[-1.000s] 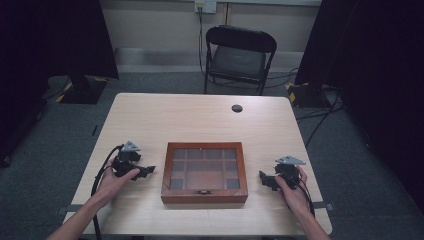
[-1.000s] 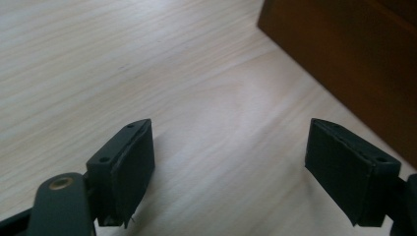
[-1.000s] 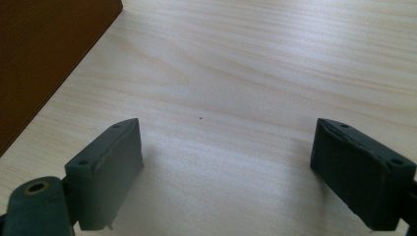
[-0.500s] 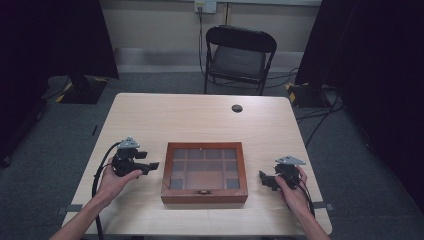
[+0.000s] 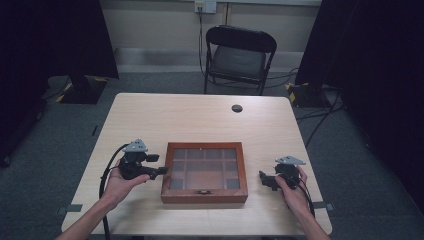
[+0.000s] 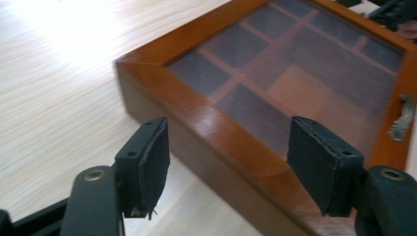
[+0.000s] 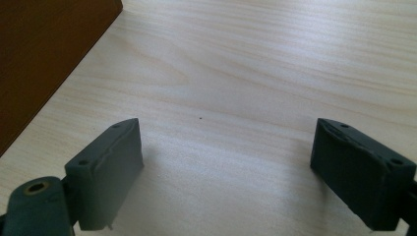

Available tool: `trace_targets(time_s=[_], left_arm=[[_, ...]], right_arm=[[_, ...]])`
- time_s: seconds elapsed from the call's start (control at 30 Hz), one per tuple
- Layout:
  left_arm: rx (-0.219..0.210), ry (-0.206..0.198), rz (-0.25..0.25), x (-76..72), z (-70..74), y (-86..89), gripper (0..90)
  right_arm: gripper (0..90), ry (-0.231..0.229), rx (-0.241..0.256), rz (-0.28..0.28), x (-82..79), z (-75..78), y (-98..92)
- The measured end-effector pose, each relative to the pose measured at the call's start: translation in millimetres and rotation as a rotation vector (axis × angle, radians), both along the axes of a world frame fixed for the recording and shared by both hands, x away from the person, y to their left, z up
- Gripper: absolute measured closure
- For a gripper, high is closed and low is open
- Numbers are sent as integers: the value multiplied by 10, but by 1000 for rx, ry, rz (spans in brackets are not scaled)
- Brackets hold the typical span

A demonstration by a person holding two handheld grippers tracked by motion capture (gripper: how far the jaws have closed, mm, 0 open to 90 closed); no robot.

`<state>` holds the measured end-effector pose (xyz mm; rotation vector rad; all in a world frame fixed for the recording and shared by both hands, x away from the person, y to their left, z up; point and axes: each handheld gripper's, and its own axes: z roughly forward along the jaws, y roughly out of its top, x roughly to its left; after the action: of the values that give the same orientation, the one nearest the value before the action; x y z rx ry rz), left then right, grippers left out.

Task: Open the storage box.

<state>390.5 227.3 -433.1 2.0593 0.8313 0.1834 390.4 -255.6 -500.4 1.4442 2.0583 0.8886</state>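
A brown wooden box (image 5: 204, 197) with a glass lid over several compartments lies shut at the table's middle front, a small metal latch (image 5: 204, 191) on its near side. My left gripper (image 5: 158, 165) hovers open just off the box's left edge. In the left gripper view its jaws stand wide apart (image 6: 230, 160) with the box's corner frame (image 6: 206, 115) between and beyond them, and the latch (image 6: 402, 118) sits at the far right. My right gripper (image 5: 263, 178) is open, a short way right of the box; its jaws (image 7: 226, 169) straddle bare tabletop.
A small black round disc (image 5: 237, 108) lies near the table's far edge. A black folding chair (image 5: 240, 55) stands behind the table. A black cable (image 5: 106, 175) trails from the left gripper towards the front edge. Bare wood (image 7: 255, 59) surrounds the box.
My left gripper has moved right, closer to the box's left edge. The right gripper and the box have stayed put.
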Motion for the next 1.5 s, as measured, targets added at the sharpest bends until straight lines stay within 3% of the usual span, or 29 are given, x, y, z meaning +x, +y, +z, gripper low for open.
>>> trace_targets(time_s=[0.17,0.33,0.4,0.6,0.77,0.87,1.0,1.07,1.23,1.3,1.43,1.5], left_arm=[[-31,7,-28,-36,50,-85,341],[-33,2,-59,-78,99,-181,341],[-42,24,-79,-91,107,-226,342],[-41,17,-131,-154,129,-398,356],[-48,8,-183,-192,132,-521,303],[-37,-2,-190,-219,145,-595,307],[-59,4,-210,-247,171,-675,316],[-48,-6,-216,-256,171,-722,338],[-44,13,-259,-296,150,-865,391],[-22,1,-278,-330,127,-941,427],[-24,-7,-319,-350,106,-1057,479],[3,-10,-344,-349,125,-1116,527]], right_arm=[[116,0,0,0,0,0,0],[116,0,0,0,0,0,0],[116,1,0,1,0,0,0],[116,0,0,0,0,0,0],[116,0,0,0,0,0,0],[115,0,0,0,0,0,0],[115,0,0,0,0,0,0],[116,1,0,1,0,0,0],[116,0,0,0,0,0,0],[116,0,0,0,0,0,0],[116,0,0,1,0,0,0],[116,0,0,2,-1,0,0]])
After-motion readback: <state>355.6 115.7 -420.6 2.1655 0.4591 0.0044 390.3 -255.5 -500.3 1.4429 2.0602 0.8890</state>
